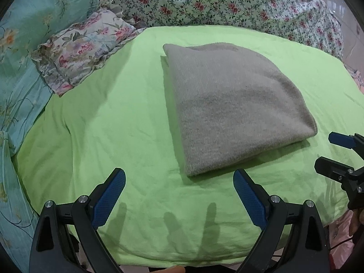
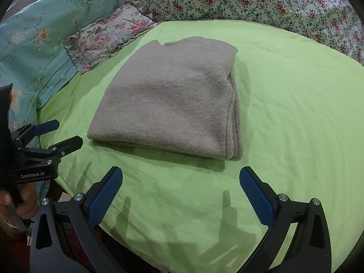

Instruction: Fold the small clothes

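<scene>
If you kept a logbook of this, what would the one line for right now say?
sweater: folded, on green sheet | left gripper: open, empty, short of it | right gripper: open, empty, short of it

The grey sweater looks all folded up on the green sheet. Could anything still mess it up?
Maybe. The grey sweater shows loose stacked layers along its right edge, so a nudge there could slide them apart. The left gripper and right gripper both hang open just in front of it, touching nothing; a finger dipping forward might catch the near fold. The green sheet is wrinkled and soft, so pressing on it could tilt the pile.
</scene>
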